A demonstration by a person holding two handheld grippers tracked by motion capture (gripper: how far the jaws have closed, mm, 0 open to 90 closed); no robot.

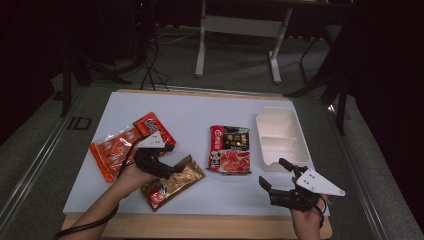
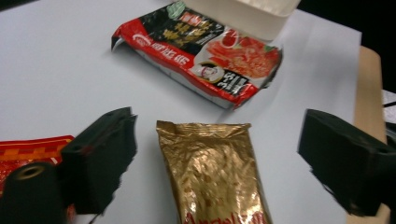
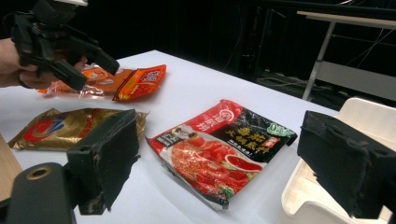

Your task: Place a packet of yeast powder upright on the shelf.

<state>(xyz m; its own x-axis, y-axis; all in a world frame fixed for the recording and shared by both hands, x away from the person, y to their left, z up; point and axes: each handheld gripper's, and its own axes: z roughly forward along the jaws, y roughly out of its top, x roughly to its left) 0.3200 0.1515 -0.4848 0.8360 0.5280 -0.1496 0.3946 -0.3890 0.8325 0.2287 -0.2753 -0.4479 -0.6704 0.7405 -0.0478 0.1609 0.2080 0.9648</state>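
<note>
White table point(image 1: 190, 107), gold packet point(image 1: 172, 181), orange packets point(image 1: 131, 142), red-black packet point(image 1: 230, 149), white tray point(image 1: 281, 137)

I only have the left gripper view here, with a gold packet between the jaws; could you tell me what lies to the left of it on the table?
Observer: An orange snack packet lies left of the gold packet, partly under the left gripper.
Operator: Thank you. Is the white tray empty?
Observer: Yes, the white tray has two compartments, both empty in the high view.
Operator: And where is the other gripper?
Observer: The right gripper is open near the table's front edge, just in front of the tray, holding nothing; the red and black sauce packet lies to its left.
</note>
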